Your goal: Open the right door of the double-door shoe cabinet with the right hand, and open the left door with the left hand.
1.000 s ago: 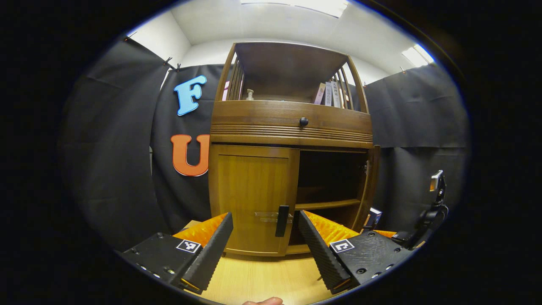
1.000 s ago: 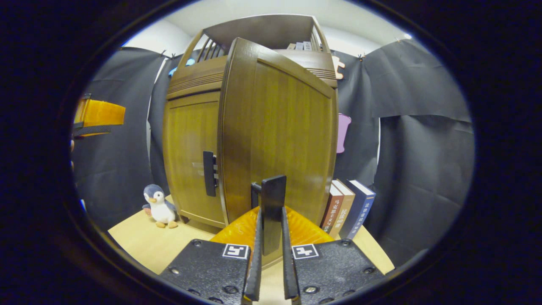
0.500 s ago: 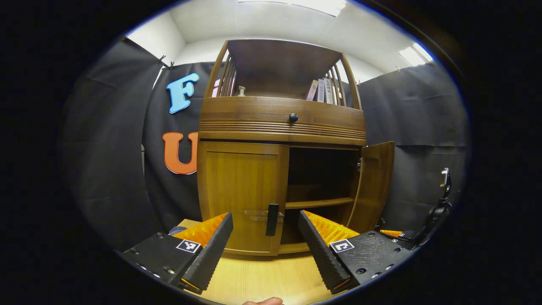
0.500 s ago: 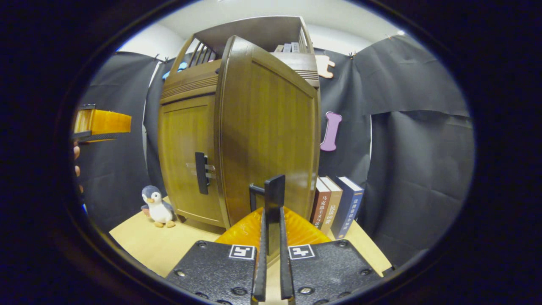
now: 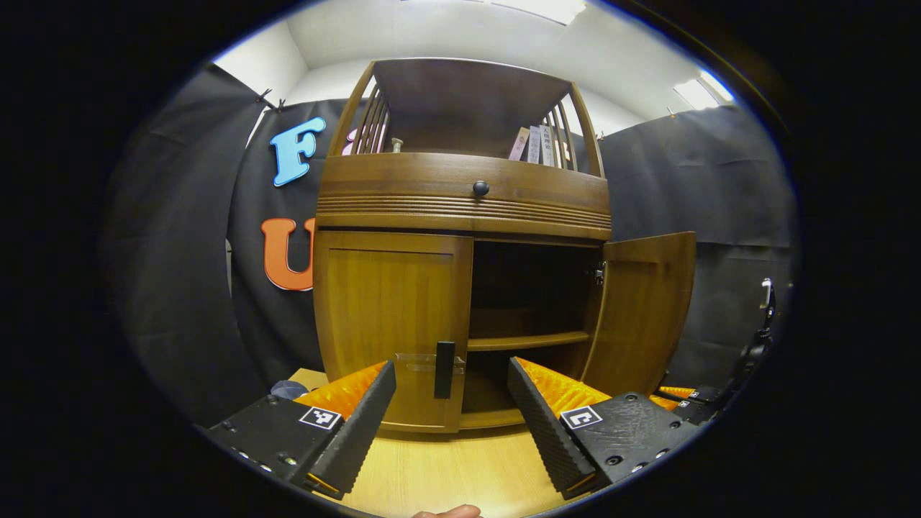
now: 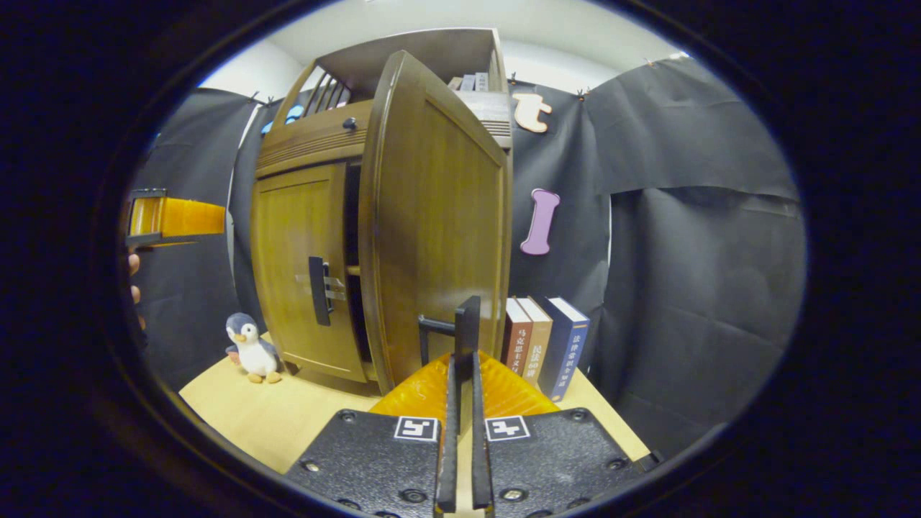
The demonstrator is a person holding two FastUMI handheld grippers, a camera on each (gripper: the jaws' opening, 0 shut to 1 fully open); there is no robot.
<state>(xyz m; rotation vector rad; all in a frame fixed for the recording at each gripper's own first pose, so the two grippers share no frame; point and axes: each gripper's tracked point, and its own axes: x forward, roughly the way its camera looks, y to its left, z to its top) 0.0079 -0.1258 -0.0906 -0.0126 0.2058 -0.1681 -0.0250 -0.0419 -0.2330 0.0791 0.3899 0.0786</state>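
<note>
Right door (image 6: 439,230) swung outward, handle (image 6: 468,338) upright in right tool (image 6: 461,403)

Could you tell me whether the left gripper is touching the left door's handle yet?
Apart. In the left gripper view, the left gripper is open, and the left door's handle stands farther off between its fingers, with bare tabletop between.

Light wooden table (image 6: 288,417), lower part of both views, carrying cabinet, books, toy.
Shoe cabinet (image 5: 460,208) stands at the frame centre of the left gripper view, base on the table. In the right gripper view, penguin plush (image 6: 248,349) sits lower left, just beside the cabinet's left corner; three upright books (image 6: 543,345) stand right of centre, beside the cabinet's right side, spines facing out.
</note>
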